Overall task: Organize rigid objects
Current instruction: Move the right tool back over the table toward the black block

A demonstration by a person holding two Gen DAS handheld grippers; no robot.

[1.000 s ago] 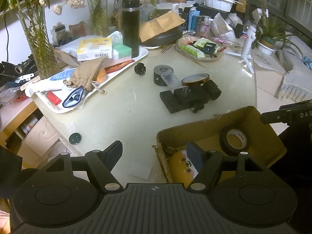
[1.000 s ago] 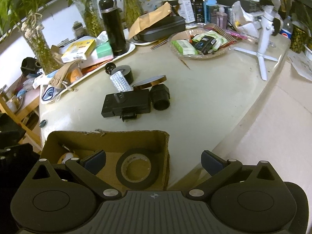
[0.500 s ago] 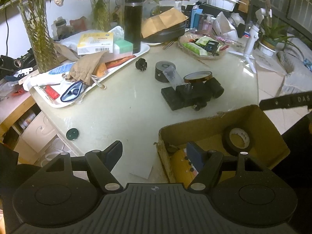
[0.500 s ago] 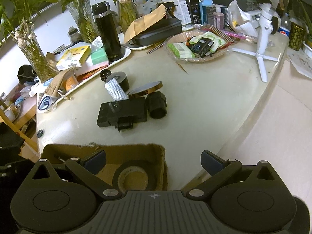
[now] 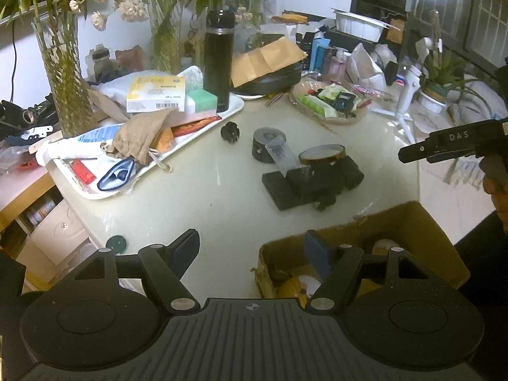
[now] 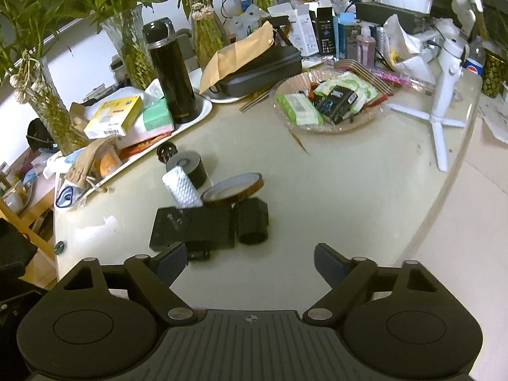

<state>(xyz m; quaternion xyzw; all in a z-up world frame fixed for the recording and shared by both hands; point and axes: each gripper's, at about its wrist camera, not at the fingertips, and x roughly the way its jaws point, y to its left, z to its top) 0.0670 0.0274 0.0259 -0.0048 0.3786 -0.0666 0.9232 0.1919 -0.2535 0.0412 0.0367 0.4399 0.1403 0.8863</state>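
Cardboard box (image 5: pixel 422 219) at the table's (image 6: pixel 333 190) near edge, one, contents half hidden behind the left gripper (image 5: pixel 252 247), jaws apart, empty. Right gripper (image 6: pixel 250 258) closing on nothing, above bare tabletop. Mid-table cluster: one flat black block (image 6: pixel 193 227), one black cylinder (image 6: pixel 252 225), one amber tape roll (image 6: pixel 233 189), one silver roller (image 6: pixel 182 187), one grey roll (image 6: pixel 189 165). Far edge: one tray (image 5: pixel 203 130), one wicker plate (image 6: pixel 327 125), their items too jumbled to count.

Off-task clutter: black flask (image 6: pixel 173 73) upright on white tray (image 6: pixel 203 112), snack dish (image 6: pixel 327 101), white tripod (image 6: pixel 444 89), possibly bamboo vases (image 5: pixel 63 73).
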